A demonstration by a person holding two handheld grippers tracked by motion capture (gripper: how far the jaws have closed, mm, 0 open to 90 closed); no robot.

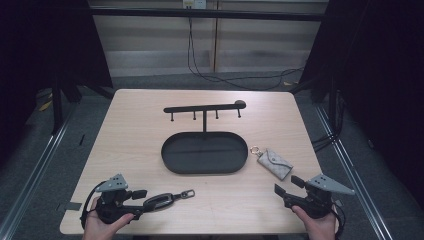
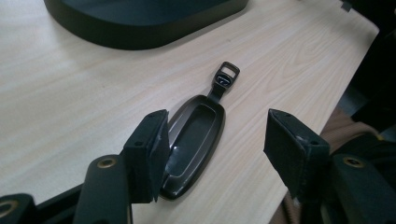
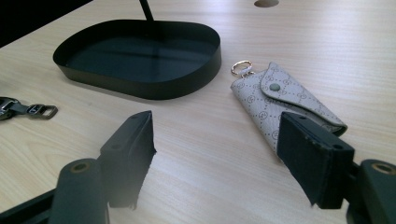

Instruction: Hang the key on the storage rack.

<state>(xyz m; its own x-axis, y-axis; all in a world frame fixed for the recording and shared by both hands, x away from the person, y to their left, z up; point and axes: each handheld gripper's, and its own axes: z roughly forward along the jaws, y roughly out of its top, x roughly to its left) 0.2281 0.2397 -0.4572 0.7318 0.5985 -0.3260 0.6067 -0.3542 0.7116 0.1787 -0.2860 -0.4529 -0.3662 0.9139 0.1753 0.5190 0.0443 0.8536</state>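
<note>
While L gripper (image 2: pixel 215 140) straddles the key fob (image 2: pixel 194 140), jaws spread, unpinched, R gripper (image 3: pixel 217 149) gapes w/ pouch (image 3: pixel 280 100) at 1 o'clock, likely next pickup.

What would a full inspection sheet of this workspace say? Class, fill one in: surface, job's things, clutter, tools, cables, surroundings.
Surface: pale wooden table, bare around the items.
Job's things: dark key fob lying flat; grey patterned key pouch flat, right of the black oval tray; hook stand rises from the tray's back.
Clutter: nothing seen.
Tools: left tool open, fob between the jaws, unclamped; right tool open, short of the pouch.
Cables: black cable on the floor behind.
Surroundings: dark curtains, grey floor.
</note>
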